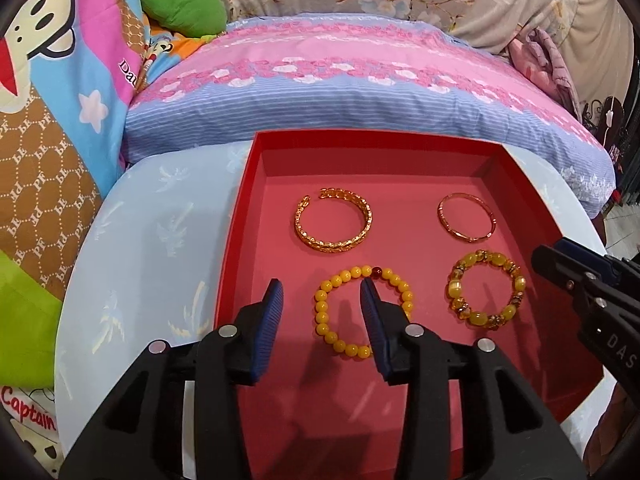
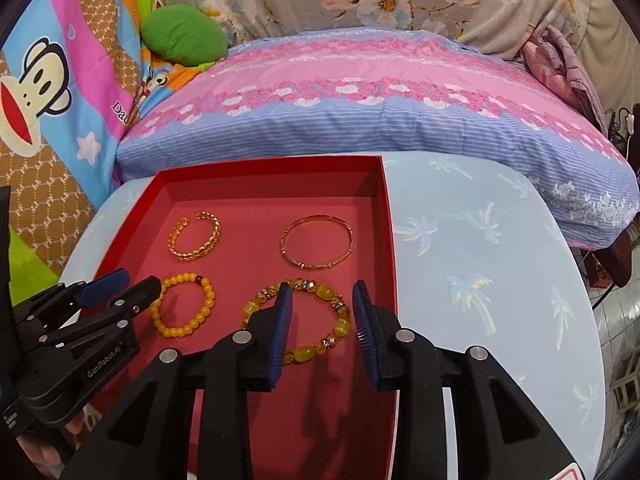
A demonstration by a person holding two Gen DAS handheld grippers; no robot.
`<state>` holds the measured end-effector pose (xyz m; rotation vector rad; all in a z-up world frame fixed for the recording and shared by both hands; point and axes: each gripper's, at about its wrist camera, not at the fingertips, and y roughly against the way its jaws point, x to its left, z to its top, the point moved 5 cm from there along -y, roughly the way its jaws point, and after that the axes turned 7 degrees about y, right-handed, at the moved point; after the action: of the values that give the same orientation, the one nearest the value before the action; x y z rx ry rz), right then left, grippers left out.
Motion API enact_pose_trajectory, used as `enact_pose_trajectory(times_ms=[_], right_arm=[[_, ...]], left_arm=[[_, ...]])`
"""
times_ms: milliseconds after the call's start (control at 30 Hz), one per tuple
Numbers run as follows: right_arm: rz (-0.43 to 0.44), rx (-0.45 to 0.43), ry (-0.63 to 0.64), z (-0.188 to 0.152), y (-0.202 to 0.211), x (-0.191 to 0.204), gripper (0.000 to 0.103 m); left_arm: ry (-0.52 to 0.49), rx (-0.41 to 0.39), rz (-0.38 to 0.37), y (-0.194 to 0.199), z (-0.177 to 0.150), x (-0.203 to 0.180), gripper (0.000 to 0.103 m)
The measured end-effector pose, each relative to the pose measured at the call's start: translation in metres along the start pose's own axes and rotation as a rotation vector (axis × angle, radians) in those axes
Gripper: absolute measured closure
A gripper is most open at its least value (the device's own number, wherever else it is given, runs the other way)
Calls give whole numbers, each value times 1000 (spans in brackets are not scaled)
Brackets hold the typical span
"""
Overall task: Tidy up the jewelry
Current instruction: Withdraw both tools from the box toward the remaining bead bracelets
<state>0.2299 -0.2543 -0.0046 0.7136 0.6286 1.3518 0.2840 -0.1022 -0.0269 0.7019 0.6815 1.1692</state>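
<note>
A red box (image 1: 248, 184) (image 2: 390, 240) sits on a round light-blue table. Inside lie several bracelets: a wide gold cuff (image 1: 333, 221) (image 2: 196, 242), a thin gold bangle (image 1: 467, 217) (image 2: 317, 242), a yellow bead bracelet (image 1: 320, 316) (image 2: 183, 306) and an amber bead bracelet (image 1: 486, 290) (image 2: 336, 312). My left gripper (image 1: 322, 292) (image 2: 120, 280) is open and empty, just above the yellow bead bracelet's left side. My right gripper (image 2: 322, 296) (image 1: 548, 256) is open and empty over the amber bracelet.
The table (image 1: 160, 248) (image 2: 480, 264) has a palm-tree print. A pink and blue pillow (image 1: 360, 92) lies behind the box. A cartoon monkey blanket (image 1: 52, 100) and a green cushion (image 1: 182, 4) lie at the left.
</note>
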Motion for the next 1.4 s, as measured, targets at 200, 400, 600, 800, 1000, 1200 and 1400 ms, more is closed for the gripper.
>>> enact_pose_trajectory(times_ms=[200,400,600,800,1000,1200,1400], right_arm=[[34,-42,-9,-9,36,7,72],[44,-66,20,-35,75,20,71],[69,-42,41,-75,100,30,70],[86,10,44,-119,108,37,70],[99,69,48,-155,104,46,70],[104,97,51,-174,95,53,70],[96,101,64,-173,85,58,70]], left_arm=[[19,-38,-8,30,-5,4,65],[9,-79,-14,70,-29,8,65],[24,-71,-39,99,-64,15,65],[34,-31,-46,112,-107,24,65],[58,19,-35,111,-145,30,64],[80,41,-23,109,-171,40,56],[100,51,-15,103,-180,46,55]])
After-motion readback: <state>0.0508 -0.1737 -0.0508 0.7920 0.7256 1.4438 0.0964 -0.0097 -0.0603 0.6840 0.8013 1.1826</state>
